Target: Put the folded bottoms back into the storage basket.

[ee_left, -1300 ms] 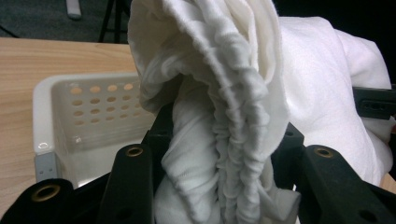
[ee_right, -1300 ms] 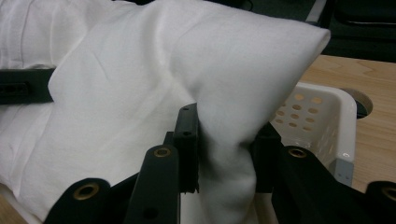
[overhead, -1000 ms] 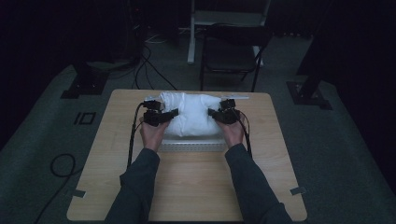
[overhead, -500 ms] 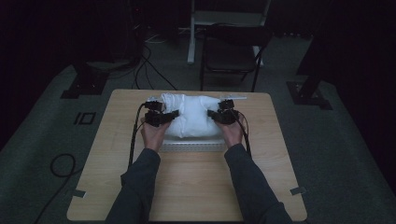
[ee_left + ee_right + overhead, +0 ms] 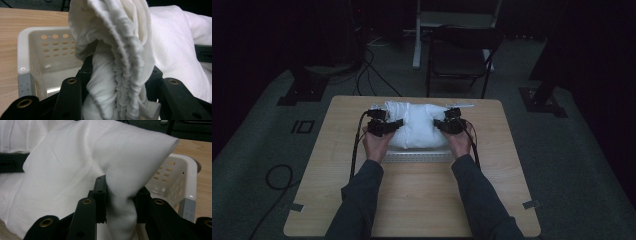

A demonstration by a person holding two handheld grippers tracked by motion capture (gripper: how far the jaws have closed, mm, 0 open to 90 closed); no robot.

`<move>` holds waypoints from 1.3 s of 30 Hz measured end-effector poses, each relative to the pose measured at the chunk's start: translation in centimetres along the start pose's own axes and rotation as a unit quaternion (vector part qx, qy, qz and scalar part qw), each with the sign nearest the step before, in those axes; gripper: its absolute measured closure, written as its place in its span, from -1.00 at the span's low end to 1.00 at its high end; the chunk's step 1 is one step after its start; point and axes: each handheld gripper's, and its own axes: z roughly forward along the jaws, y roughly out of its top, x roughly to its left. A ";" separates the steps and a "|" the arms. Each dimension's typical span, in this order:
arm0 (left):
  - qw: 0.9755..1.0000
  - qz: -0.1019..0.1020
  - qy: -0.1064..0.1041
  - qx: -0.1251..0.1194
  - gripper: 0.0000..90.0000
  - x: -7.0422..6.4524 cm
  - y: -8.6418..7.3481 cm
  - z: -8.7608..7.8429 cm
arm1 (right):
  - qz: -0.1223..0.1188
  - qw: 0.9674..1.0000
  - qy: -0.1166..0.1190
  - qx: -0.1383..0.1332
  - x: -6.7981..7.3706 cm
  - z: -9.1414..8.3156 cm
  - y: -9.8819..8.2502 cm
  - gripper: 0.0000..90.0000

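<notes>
A bulky white cloth bundle (image 5: 418,124) sits over a white perforated plastic basket (image 5: 417,156) at the far middle of the wooden table. My left gripper (image 5: 393,125) is shut on the bundle's left end, where gathered, wrinkled folds of the cloth (image 5: 117,75) are pinched between the black jaws. My right gripper (image 5: 443,125) is shut on the right end, with a thick smooth fold of the cloth (image 5: 120,195) squeezed between its jaws. The basket wall with round holes (image 5: 50,47) lies left of the cloth in the left gripper view, and the basket wall (image 5: 175,175) lies right of it in the right gripper view.
The wooden table (image 5: 412,200) has bare surface toward the person. A dark folding chair (image 5: 462,60) stands on the floor behind the table. Cables (image 5: 277,175) lie on the floor at left, and stand bases sit on both sides.
</notes>
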 end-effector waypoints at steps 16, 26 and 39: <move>1.000 0.004 0.017 0.021 0.22 0.6 -1.0 0.9 | -0.010 1.000 -0.006 0.029 0.2 1.4 -0.7 0.57; 0.998 0.026 0.042 0.038 0.22 0.0 -1.4 1.3 | -0.012 0.999 -0.012 0.045 0.4 1.9 -1.2 0.57; 0.996 0.050 0.063 0.047 0.23 -0.4 -1.4 1.8 | -0.018 0.998 -0.018 0.063 0.2 2.3 -1.3 0.57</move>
